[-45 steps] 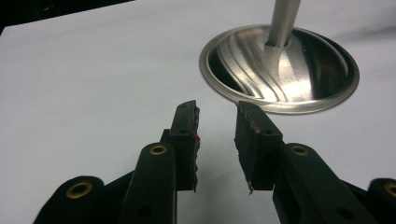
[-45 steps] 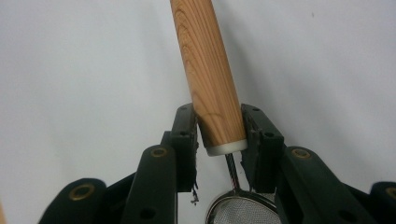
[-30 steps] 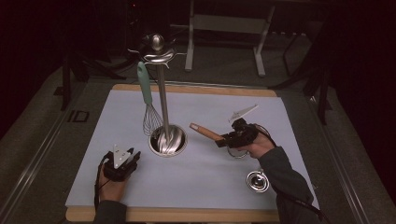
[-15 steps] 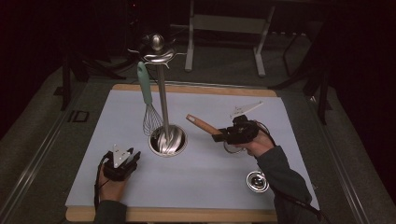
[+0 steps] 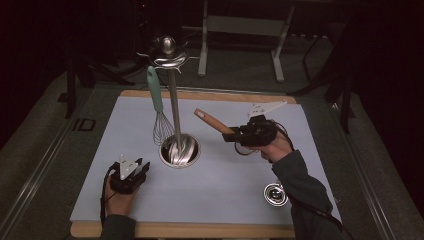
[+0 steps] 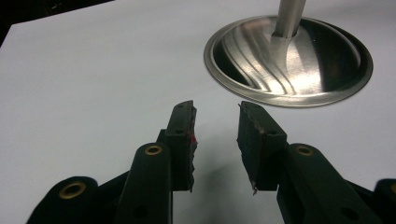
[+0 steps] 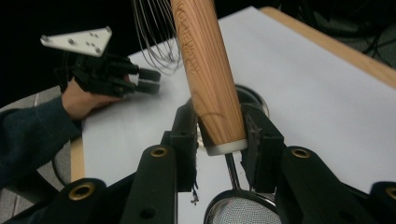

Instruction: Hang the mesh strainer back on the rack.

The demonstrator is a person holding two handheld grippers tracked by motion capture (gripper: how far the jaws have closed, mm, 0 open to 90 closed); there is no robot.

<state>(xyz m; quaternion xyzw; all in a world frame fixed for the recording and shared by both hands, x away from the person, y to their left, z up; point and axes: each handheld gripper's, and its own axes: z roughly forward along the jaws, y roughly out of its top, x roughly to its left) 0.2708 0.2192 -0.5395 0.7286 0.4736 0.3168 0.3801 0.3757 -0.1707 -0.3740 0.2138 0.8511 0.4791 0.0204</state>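
Strainer with a wooden handle is the item in hand. Landmark for all positions: the utensil stand.

Table: flat, pale matte top with a light wood edge along its borders.

Utensil stand: polished steel, round dished base, slim straight pole, hooked crown at the top. It stands near the table's middle.

Whisk: hangs from the stand's crown, just left of the pole. Pale green handle, thin wire loops that end just above the base.

Strainer: held off the table to the right of the stand, its handle tip pointing toward the pole. Handle is round, tapered, with visible grain; a pale collar closes its lower end, then a thin metal shank runs to a fine mesh bowl with a steel rim.

Right gripper: right of the stand; black jaws clamped on the handle just above the collar, one pad on each side.

Left gripper: in front of the stand and to its left, low over the table. Jaws parted by a moderate gap, nothing between them.

Small round shiny metal piece: lies on the table well to the right front of the stand.
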